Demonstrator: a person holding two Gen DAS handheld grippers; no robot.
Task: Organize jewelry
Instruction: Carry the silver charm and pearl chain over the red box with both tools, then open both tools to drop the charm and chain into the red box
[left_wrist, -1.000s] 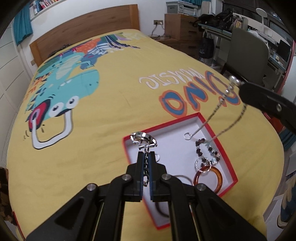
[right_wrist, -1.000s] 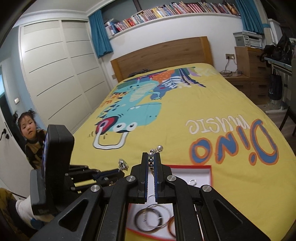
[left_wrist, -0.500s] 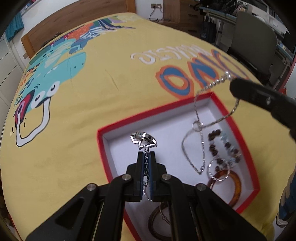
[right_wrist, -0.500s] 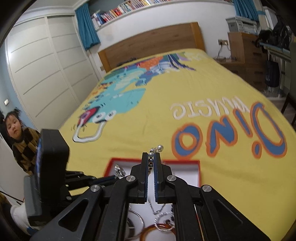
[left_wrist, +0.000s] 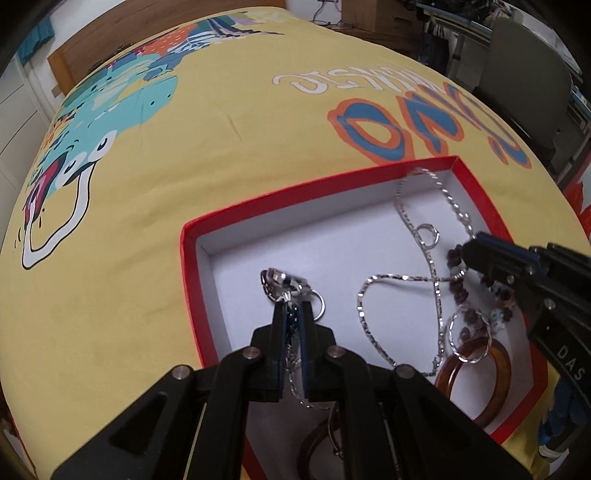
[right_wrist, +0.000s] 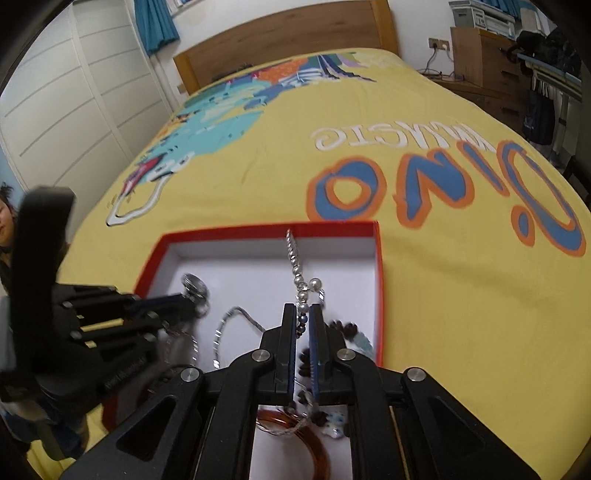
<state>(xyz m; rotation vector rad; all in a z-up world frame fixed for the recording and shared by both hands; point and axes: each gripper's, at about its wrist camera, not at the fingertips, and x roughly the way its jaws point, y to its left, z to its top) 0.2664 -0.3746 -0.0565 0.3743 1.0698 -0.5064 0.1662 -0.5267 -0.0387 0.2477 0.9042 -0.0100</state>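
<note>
A red box (left_wrist: 317, 188) with a white inside lies on the yellow bedspread (left_wrist: 221, 147). My left gripper (left_wrist: 291, 304) is low in the box. Its jaws are opening, and a thin chain with a silver charm (left_wrist: 282, 282) still runs between them. My right gripper (right_wrist: 303, 308) is over the box's right side. Its jaws are just starting to open, with the pearl end of a silver necklace (right_wrist: 301, 280) still between the pads. The necklace chain (left_wrist: 402, 277) lies looped on the box floor. A dark bead bracelet (left_wrist: 461, 291) and an amber bangle (left_wrist: 495, 387) lie beside it.
A small silver ring (left_wrist: 427, 235) and a dark ring (left_wrist: 314, 450) also lie in the box. A person (right_wrist: 5, 221) stands at the bed's left side. A wooden headboard (right_wrist: 288, 29) is at the far end, and a chair (left_wrist: 524, 74) and desk stand at the right.
Both grippers have come down into the box. The necklace that hung stretched from the right gripper now lies looped on the box floor. The left jaws have parted a little.
</note>
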